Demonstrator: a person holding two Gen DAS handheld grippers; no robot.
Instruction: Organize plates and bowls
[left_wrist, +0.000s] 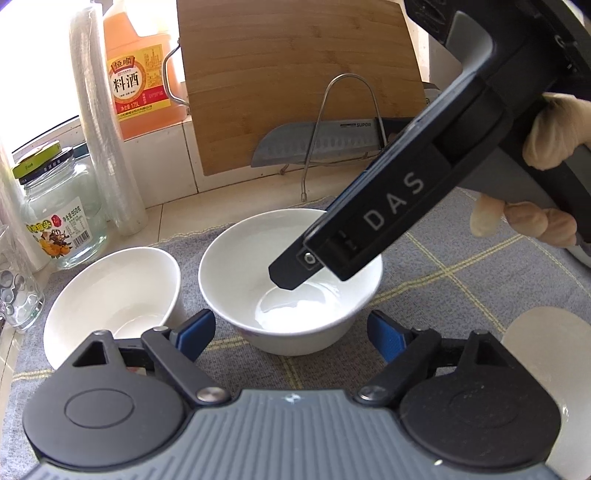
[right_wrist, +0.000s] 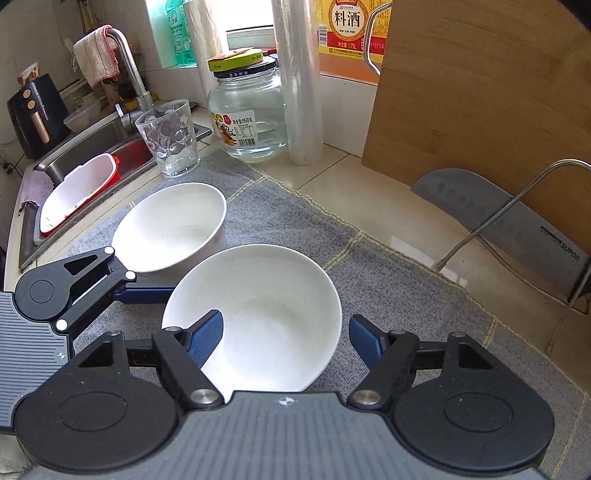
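Observation:
Two white bowls sit on a grey cloth (left_wrist: 443, 280). The nearer bowl (left_wrist: 291, 295) (right_wrist: 258, 314) lies between my left gripper's (left_wrist: 291, 336) blue pads, which stand apart from its sides, so that gripper is open. My right gripper (right_wrist: 284, 339) reaches over this bowl from the right, held by a gloved hand (left_wrist: 546, 129). One finger (left_wrist: 286, 275) is down inside the bowl and the other sits just outside its right rim; the pads do not pinch the wall. The second bowl (left_wrist: 110, 295) (right_wrist: 173, 225) stands empty to the left, with nothing touching it.
A glass jar (right_wrist: 247, 110), a tumbler (right_wrist: 170, 140), a roll of film (right_wrist: 299, 81) and an orange bottle (left_wrist: 140, 74) line the back. A wooden board (left_wrist: 295, 74) and a knife (left_wrist: 317, 144) on a wire rack stand behind. The sink (right_wrist: 81, 147) holds a red-and-white basin. A pale plate (left_wrist: 543, 332) lies at the right.

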